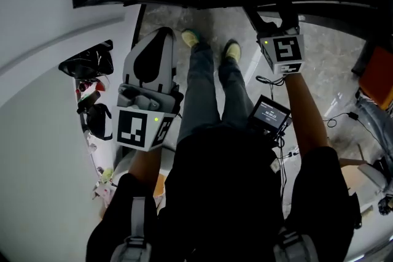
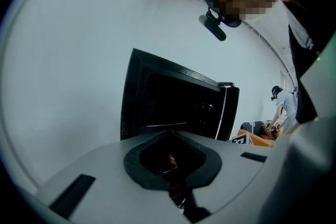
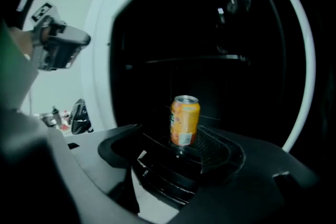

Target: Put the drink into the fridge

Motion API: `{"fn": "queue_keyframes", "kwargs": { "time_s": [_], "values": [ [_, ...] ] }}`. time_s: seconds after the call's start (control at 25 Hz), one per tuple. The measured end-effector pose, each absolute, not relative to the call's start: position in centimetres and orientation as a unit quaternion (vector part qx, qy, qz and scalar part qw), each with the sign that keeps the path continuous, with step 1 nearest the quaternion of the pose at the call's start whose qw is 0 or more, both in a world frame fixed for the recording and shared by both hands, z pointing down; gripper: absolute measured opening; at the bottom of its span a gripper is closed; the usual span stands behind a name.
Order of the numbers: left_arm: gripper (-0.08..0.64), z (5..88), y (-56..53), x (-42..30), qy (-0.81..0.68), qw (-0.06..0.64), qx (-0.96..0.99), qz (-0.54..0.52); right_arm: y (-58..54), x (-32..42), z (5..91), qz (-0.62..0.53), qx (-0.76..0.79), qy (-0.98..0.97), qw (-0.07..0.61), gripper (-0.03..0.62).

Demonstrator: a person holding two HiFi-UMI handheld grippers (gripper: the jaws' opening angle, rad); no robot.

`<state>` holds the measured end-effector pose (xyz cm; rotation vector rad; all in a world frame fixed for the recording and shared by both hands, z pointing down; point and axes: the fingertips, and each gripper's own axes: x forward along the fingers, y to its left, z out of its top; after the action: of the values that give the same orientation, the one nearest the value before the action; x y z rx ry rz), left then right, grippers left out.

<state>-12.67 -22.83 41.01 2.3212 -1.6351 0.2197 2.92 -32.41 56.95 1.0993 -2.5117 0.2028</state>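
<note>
Orange can (image 3: 184,120) stands inside fridge (image 3: 157,34); right gripper (image 3: 176,157) jaws wide, not gripping; left gripper (image 2: 170,160) closed, empty; likely only withdrawal left.

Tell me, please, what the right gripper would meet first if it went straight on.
The right gripper would probably meet the can first, standing upright just ahead of its open jaws inside the fridge; depth is unclear.

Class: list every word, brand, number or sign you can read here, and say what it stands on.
Nothing reads clearly.
Orange can: label print too blurred to read.
Small screen: lit text too small to read.
Marker cube: black-and-white pattern only, no words.
</note>
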Motion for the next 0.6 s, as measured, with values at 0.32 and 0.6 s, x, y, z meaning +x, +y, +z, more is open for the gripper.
{"fn": "queue_keyframes", "kwargs": {
  "time_s": [0.32,0.6],
  "values": [
    [0.012,37.8,-21.0,-11.7,-0.557,0.126,0.818,0.069,-28.3,4.0,49.0,0.008,0.381,-0.909,0.167,0.19],
    [0.012,35.2,-18.7,-10.9,-0.552,0.114,0.823,0.066,-26.0,6.1,41.7,0.02,0.415,-0.904,0.102,0.029]
  ]
}}
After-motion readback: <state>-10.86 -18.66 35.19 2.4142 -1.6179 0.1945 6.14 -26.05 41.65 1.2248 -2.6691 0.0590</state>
